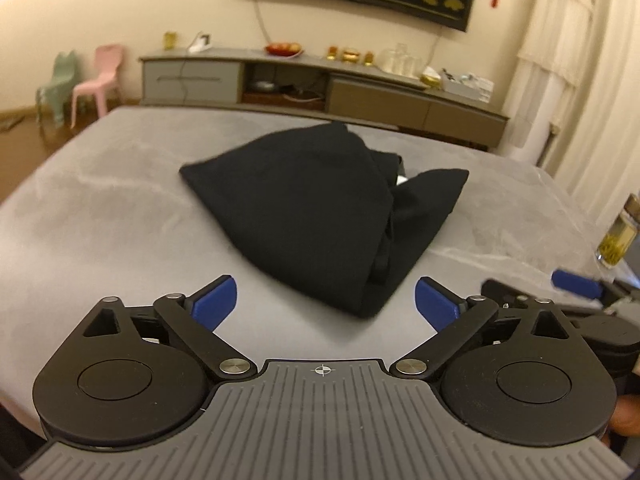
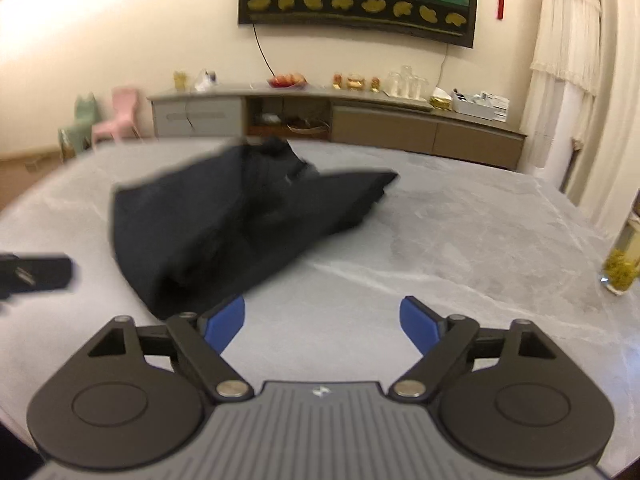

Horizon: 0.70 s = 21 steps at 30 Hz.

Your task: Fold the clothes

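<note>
A black garment (image 1: pixel 312 208) lies folded in a rough wedge on the grey marble table (image 1: pixel 100 220), with a white label showing in its fold. My left gripper (image 1: pixel 326 304) hovers open just in front of it; the cloth's near corner lies below the gap, touching neither blue pad. In the right wrist view the same garment (image 2: pixel 224 224) sits ahead and to the left. My right gripper (image 2: pixel 322 324) is open over bare table (image 2: pixel 460 240), its left pad close to the cloth's near corner. One of the right gripper's fingers (image 1: pixel 576 283) shows at the right edge.
A glass jar with yellow contents (image 2: pixel 620 272) stands at the table's right edge. Beyond the table are a long low cabinet (image 2: pixel 360 120) with dishes on top, two small chairs (image 1: pixel 98 80) at the left and a white curtain (image 2: pixel 568 80) at the right.
</note>
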Motion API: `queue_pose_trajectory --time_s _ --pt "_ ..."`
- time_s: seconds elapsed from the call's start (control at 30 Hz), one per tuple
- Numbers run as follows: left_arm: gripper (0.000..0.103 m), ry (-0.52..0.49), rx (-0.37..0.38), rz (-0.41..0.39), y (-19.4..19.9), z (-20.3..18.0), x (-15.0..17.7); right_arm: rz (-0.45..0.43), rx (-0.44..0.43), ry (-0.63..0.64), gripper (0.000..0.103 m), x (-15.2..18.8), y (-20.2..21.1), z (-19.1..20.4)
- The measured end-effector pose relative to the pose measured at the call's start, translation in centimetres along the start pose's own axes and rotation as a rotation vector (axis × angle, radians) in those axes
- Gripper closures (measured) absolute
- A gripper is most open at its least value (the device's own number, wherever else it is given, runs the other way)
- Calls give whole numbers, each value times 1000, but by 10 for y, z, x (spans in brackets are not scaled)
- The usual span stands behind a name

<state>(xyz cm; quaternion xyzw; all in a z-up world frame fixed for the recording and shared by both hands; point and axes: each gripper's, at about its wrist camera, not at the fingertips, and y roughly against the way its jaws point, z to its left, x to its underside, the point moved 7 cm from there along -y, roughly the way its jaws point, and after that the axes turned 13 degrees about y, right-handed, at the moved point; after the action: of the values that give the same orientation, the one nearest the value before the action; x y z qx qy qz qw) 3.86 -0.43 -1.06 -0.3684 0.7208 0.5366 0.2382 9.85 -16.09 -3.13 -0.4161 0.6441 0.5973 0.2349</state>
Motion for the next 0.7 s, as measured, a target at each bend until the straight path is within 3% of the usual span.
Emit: queue_pose_trajectory --time_s 0.1,0.23,0.33,0.43,0.5,0.57,0.63,0.67,0.7 --pt "10 -41 -39 -15 -19 9 -27 -13 -90 11 0 -17 -22 3" --pt "9 -27 -91 0 -68 27 -54 48 -86 -10 0 -37 -74 -11" --pt "9 14 -97 24 -102 38 -56 83 -97 -16 0 -46 -114 -18" --pt "10 84 -40 38 -122 38 -46 99 -54 -42 0 -46 -147 -29" --pt "14 78 27 46 -129 23 -35 107 -10 -81 0 -41 -166 -40" --pt "15 46 106 60 -135 4 -25 111 -24 -134 2 -35 -188 -50" --pt "16 -35 126 93 -146 -13 -15 81 -87 -175 11 -36 -204 -52" --pt "24 -56 92 102 -154 -13 -14 65 -125 -193 26 -39 -209 -50" --pt "46 -76 58 112 -161 -12 -13 56 -172 -195 60 -42 -215 -47"
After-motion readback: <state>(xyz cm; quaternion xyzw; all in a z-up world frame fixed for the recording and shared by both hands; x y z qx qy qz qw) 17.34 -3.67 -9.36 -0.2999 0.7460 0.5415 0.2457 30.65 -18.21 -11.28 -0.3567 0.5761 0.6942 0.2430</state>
